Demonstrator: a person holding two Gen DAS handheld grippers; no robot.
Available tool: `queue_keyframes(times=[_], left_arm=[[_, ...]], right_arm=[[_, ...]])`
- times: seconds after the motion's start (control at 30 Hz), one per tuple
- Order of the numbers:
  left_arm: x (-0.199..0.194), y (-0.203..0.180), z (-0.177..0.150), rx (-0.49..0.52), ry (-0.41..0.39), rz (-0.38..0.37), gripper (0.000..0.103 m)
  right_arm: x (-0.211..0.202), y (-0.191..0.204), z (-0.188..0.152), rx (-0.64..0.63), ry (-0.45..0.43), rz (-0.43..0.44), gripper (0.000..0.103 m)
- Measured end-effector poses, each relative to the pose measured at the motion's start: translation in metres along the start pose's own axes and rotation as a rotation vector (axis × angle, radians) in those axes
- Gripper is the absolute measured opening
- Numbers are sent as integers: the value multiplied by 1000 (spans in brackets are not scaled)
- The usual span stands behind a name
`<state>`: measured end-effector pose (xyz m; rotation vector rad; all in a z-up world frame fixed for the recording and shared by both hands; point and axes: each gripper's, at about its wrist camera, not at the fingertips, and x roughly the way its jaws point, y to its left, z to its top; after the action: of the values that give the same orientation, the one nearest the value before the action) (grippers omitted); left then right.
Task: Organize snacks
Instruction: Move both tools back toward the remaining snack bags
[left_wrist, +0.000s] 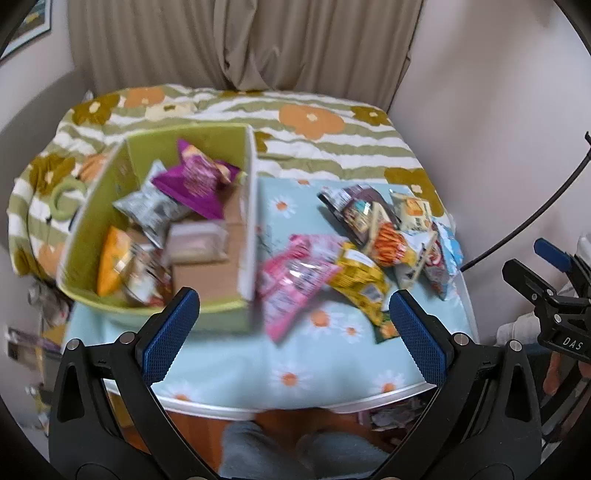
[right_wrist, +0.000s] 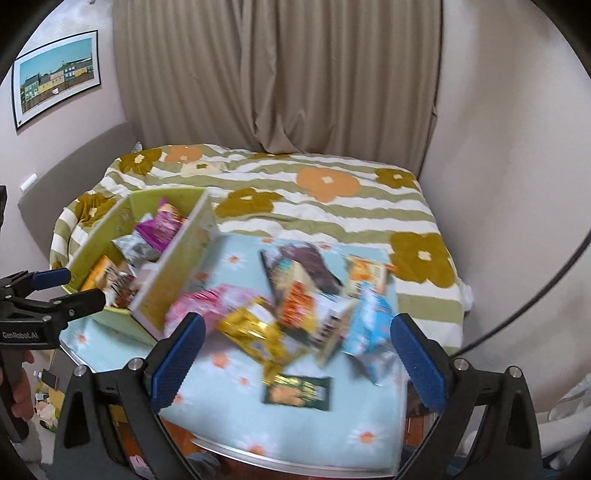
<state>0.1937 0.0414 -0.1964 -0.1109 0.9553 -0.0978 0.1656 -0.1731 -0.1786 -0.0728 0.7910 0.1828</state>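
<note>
A green box (left_wrist: 92, 225) stands on the left of the small table (left_wrist: 236, 362) and holds several snack bags, with a purple bag (left_wrist: 195, 184) on top. It also shows in the right wrist view (right_wrist: 162, 291). Loose snacks lie right of it: a pink bag (left_wrist: 291, 273), a yellow bag (left_wrist: 358, 280), an orange bag (left_wrist: 391, 243), a light blue bag (right_wrist: 369, 332) and a dark green packet (right_wrist: 297, 393). My left gripper (left_wrist: 293, 332) is open and empty above the table's front. My right gripper (right_wrist: 297, 356) is open and empty above the loose snacks.
The table wears a light blue daisy cloth (right_wrist: 229, 406). Behind it is a bed with a striped flower duvet (right_wrist: 332, 206), then beige curtains (right_wrist: 277, 74). A black cable (left_wrist: 535, 210) hangs at the right. My knees (left_wrist: 280, 450) are below the table edge.
</note>
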Motion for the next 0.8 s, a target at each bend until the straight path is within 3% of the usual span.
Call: queue_keyframes(times=[0.3, 0.8], left_arm=[[44, -46, -25, -105, 68, -9, 102], [178, -72, -41, -218, 158, -64, 102]], right_arm=[[26, -66, -31, 14, 55, -8, 100], [109, -85, -73, -52, 84, -51, 100]])
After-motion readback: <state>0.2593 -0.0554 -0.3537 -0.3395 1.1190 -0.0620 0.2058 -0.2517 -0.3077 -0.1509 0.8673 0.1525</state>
